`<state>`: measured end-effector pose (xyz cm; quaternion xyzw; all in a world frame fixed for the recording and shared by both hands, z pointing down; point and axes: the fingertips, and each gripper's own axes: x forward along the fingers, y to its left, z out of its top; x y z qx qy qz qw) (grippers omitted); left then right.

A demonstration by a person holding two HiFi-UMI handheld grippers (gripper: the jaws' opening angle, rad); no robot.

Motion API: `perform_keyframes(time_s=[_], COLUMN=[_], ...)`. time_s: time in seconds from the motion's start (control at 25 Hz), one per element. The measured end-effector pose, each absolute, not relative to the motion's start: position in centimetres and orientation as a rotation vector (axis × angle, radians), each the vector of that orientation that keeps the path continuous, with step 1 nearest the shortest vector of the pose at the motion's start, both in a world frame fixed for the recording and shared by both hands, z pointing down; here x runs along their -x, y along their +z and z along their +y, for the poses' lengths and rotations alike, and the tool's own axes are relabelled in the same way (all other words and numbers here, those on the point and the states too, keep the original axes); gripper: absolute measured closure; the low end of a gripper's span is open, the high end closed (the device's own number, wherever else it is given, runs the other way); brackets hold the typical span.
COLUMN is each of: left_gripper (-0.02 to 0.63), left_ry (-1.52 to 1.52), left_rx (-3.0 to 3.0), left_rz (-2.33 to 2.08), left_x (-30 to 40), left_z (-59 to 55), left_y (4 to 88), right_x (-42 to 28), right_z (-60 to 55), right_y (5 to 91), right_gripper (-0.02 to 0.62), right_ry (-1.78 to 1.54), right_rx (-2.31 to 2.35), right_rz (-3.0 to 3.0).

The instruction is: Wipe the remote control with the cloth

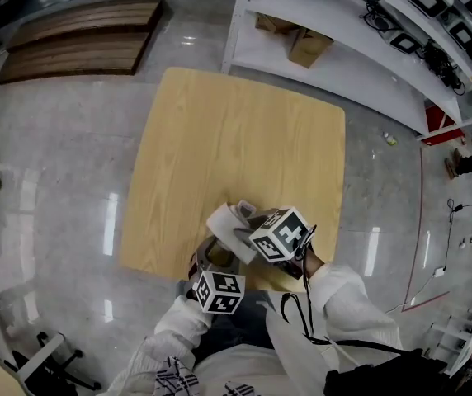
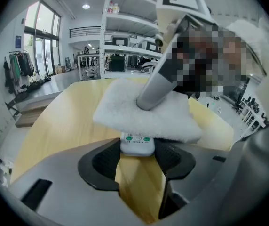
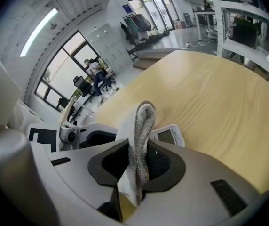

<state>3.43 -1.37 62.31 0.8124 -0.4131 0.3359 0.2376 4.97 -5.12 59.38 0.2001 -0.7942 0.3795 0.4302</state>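
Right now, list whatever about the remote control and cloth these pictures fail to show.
Left gripper view: the cloth covers all of the remote control but its near end.
Right gripper view: the right claw and cloth hide all but its display end.
Head view: it cannot be picked out among cloth and marker cubes.
Too small to read: button print.

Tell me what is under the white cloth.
The remote control lies under the cloth. Its green-button end shows, gripped by the left gripper, and its display end peeks out in the right gripper view; the stretch between is covered.
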Motion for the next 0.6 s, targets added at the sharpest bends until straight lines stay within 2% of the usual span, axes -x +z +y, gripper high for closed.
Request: perform_keyframes(time_s=[0.6], left_gripper=[0.376], left_ry=[0.914], left_rx=[-2.219], left_rz=[-1.148], left_x=[-3.7], left_z=[-1.6], left_y=[62.1], right_x=[-11.4], right_z=[-9.9], right_y=[58.8], right_gripper=[0.506], right_ry=[1.032], right_rx=[-0.842], right_rz=[-1.954])
